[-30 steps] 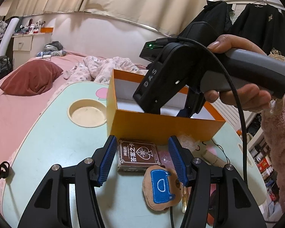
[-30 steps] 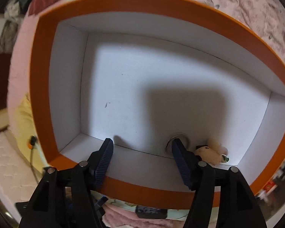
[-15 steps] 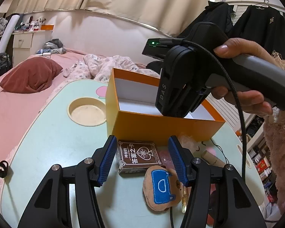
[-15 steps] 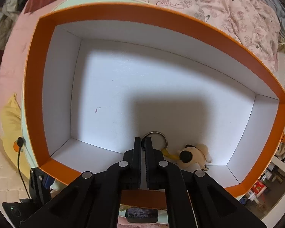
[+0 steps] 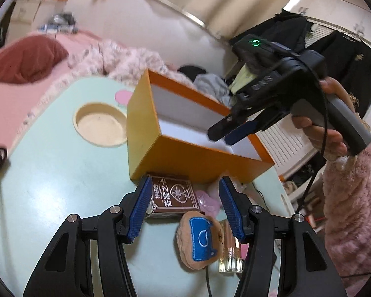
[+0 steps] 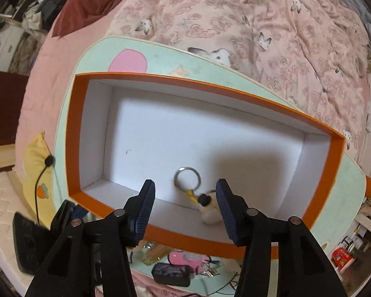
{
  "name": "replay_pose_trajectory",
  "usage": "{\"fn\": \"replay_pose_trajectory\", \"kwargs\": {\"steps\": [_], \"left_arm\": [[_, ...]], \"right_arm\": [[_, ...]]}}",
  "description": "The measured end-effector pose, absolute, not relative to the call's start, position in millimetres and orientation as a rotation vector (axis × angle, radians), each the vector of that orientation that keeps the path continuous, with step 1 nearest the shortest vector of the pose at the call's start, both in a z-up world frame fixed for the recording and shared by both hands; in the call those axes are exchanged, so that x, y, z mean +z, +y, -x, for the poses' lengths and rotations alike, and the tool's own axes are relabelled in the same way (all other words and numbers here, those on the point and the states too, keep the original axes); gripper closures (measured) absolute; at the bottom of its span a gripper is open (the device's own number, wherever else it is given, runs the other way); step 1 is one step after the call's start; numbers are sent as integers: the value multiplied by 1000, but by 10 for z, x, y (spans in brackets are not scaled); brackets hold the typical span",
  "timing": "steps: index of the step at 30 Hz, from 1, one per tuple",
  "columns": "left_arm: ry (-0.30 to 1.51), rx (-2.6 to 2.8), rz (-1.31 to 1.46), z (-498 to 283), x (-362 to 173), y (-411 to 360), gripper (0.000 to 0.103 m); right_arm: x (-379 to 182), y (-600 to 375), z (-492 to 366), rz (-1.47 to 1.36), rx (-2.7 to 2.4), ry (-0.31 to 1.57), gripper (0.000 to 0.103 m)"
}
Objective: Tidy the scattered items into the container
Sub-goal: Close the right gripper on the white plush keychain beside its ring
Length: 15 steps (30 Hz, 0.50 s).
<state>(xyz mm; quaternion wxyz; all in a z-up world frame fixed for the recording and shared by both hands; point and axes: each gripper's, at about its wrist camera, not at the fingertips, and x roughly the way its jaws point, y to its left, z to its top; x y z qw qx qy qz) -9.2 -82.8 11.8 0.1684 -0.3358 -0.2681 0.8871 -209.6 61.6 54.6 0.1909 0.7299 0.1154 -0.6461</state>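
Observation:
An orange box (image 5: 185, 158) with a white inside stands on the mint table (image 5: 49, 178). My left gripper (image 5: 185, 210) is open just above the table, with a brown card box (image 5: 172, 196) lying between its fingers, untouched. A brown plush with a blue patch (image 5: 200, 240) lies close by. My right gripper (image 6: 185, 208) points down over the orange box (image 6: 73, 148), its jaws opening with nothing between them. Below it on the box floor lie a key ring (image 6: 187, 178) and its small plush charm (image 6: 209, 210). The left wrist view shows the right gripper (image 5: 235, 131) above the box.
A round cup recess (image 5: 100, 123) sits in the table left of the box. A pink item (image 5: 207, 201) and a clear bottle (image 5: 231, 255) lie near the plush. Bedding (image 6: 259, 24) and a red pillow (image 5: 27, 59) surround the table. A black cable (image 5: 306, 193) hangs at the right.
The right gripper has risen out of the box, shutting and then opening again, leaving the key ring charm on the floor. The left gripper has shifted and rolled slightly.

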Motion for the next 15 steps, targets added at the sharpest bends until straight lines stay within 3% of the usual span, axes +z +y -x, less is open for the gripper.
{"fn": "replay_pose_trajectory", "kwargs": {"steps": [8, 15], "left_arm": [[-643, 2604, 940, 365, 661, -1080, 46], [-651, 2580, 1050, 713, 620, -1143, 46]], "right_arm": [[375, 837, 2268, -2171, -1676, 195, 53], [141, 879, 2379, -2265, -1619, 235, 53]]}}
